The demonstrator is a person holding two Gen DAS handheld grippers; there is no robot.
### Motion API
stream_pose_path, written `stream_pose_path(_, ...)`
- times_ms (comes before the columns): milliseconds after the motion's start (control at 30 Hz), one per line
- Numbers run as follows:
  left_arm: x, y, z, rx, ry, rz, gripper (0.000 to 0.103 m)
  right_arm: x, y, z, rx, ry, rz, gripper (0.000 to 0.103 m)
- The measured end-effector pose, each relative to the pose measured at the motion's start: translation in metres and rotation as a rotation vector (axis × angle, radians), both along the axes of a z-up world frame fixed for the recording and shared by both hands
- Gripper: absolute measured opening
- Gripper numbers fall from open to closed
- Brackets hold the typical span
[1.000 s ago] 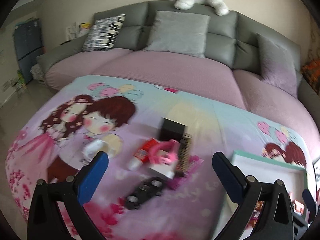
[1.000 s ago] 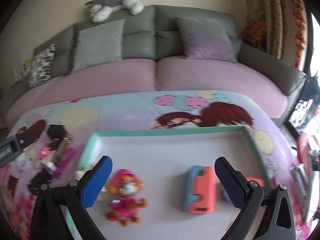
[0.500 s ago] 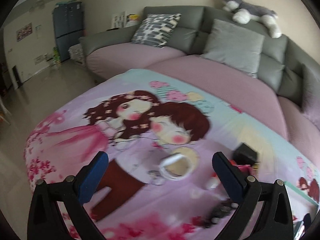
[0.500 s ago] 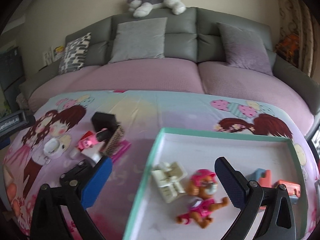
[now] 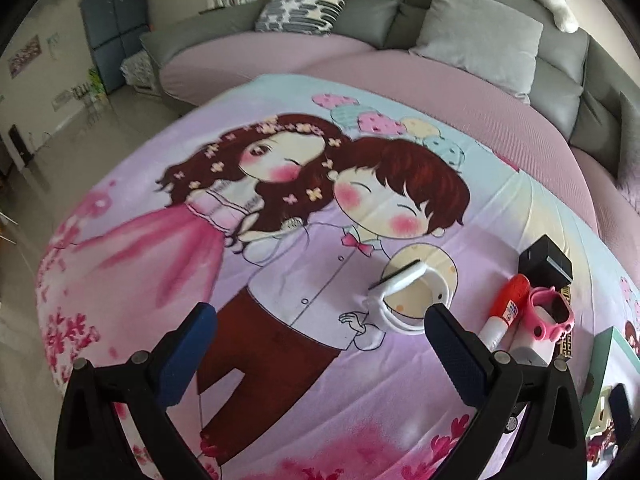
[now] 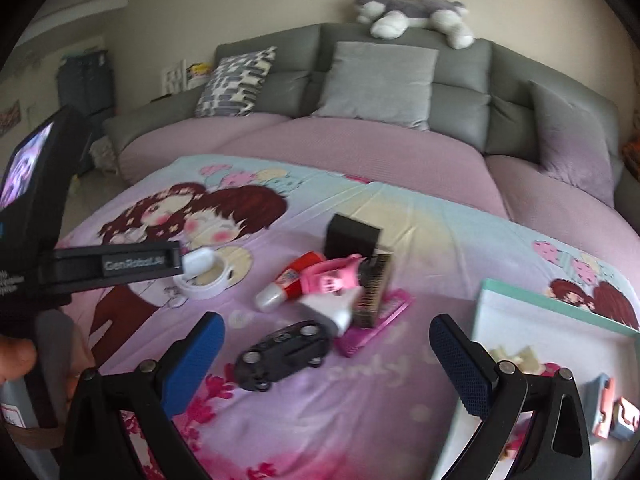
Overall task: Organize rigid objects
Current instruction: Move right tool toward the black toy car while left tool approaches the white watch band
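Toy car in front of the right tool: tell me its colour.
Black, with silvery wheel hubs: the toy car shows best in the right wrist view.

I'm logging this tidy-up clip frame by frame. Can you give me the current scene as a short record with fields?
surface: cartoon-print purple cloth
left gripper: open, empty, nearest the white plastic ring
right gripper: open, empty, over the black toy car
loose pile: red-and-white tube, pink toy, black box
tray: green-rimmed white tray, right of the pile, holding small toys
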State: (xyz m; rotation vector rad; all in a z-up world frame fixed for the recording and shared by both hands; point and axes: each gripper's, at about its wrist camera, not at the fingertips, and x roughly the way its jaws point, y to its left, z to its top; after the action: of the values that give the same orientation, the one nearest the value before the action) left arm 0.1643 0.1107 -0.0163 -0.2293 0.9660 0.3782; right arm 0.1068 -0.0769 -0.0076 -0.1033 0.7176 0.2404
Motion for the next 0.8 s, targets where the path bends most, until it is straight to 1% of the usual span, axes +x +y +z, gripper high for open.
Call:
stream_pose_path(100, 0.003, 0.003, -0.006, -0.019, 0.025, -0.010, 0.103, 0.007, 0.004, -0.013, -0.007, 0.042, -0.006, 0.103)
stream_pose_path(300, 0.003, 0.009, -0.015, -0.017, 0.058, -0.002, 0.103, 0.019, 0.007, -0.032, -0.009, 0.126, -0.015, 0.103)
stream_pose_path(600, 0.004, 0.014, -0.024, -0.046, 0.075, -0.010, 0.103, 0.029, 0.022, -0.045, -0.062, 0.164, -0.061, 0.103)
stream_pose_path(667, 0.004, 0.013, -0.025, -0.043, 0.075, -0.011, 0.103, 0.032, 0.022, -0.048, -0.072, 0.173, -0.089, 0.103)
stream_pose_path(800, 0.005, 0.011, -0.026, -0.036, 0.076, -0.025, 0.103, 0.037, 0.018, -0.050, -0.043, 0.193, -0.114, 0.103)
